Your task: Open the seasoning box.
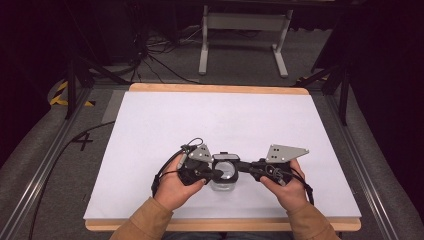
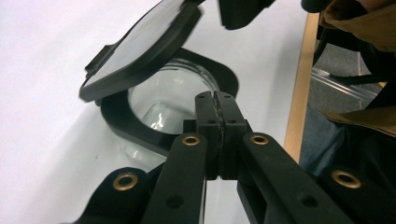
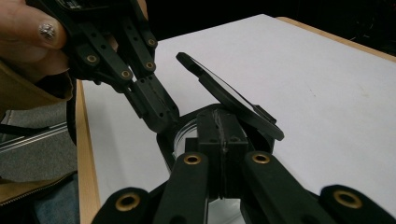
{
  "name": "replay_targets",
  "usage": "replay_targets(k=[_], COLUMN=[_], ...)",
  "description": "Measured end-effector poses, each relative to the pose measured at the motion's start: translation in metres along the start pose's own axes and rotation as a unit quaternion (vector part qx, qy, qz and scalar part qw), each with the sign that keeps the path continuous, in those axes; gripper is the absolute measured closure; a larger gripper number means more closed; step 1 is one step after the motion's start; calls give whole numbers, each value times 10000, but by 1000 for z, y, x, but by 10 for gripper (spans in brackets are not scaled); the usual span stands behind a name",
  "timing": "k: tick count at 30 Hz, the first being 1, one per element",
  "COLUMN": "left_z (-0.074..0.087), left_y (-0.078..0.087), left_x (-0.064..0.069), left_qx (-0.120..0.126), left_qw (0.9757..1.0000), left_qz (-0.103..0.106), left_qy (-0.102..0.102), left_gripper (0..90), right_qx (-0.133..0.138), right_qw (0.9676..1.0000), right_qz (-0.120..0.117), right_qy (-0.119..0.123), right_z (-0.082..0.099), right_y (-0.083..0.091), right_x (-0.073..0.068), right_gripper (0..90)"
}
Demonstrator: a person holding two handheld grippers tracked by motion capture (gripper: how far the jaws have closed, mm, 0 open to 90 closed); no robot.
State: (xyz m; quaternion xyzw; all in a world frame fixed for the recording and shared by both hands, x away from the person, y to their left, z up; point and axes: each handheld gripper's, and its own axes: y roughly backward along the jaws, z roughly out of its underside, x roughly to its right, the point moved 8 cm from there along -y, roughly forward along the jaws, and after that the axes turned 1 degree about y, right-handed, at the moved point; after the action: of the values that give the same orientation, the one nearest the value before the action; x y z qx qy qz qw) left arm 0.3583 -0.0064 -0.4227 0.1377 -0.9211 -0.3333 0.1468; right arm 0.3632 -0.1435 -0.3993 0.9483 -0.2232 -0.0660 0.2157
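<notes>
We see the clear jar (image 1: 223, 178) near the bench's (image 1: 150, 125) front edge, its hinged lid (image 2: 140, 46) tilted up. Both jaws are pressed shut, empty: left gripper (image 2: 216, 100) at the rim, right gripper (image 3: 223, 122) opposite.

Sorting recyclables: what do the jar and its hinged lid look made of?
Jar: clear glass or hard clear plastic; see-through walls with bright glints, so I cannot tell which. Hinged lid: matte black rim, probably plastic, around a smooth, glossy panel.
</notes>
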Motion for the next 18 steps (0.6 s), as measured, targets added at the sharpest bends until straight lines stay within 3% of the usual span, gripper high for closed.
replay_targets(k=[8,18], left_z=[2,3], left_y=[-2,-2], left_x=[-3,-1], left_qx=[67,124], left_qw=[9999,9998], left_qz=[46,-40], left_qy=[103,169], left_gripper=[900,900], right_qx=[41,301], right_qw=[10000,9993], right_qz=[15,183], right_qy=[7,-92], right_z=[-3,-12], right_y=[-1,-3], right_x=[1,15], right_gripper=[900,900])
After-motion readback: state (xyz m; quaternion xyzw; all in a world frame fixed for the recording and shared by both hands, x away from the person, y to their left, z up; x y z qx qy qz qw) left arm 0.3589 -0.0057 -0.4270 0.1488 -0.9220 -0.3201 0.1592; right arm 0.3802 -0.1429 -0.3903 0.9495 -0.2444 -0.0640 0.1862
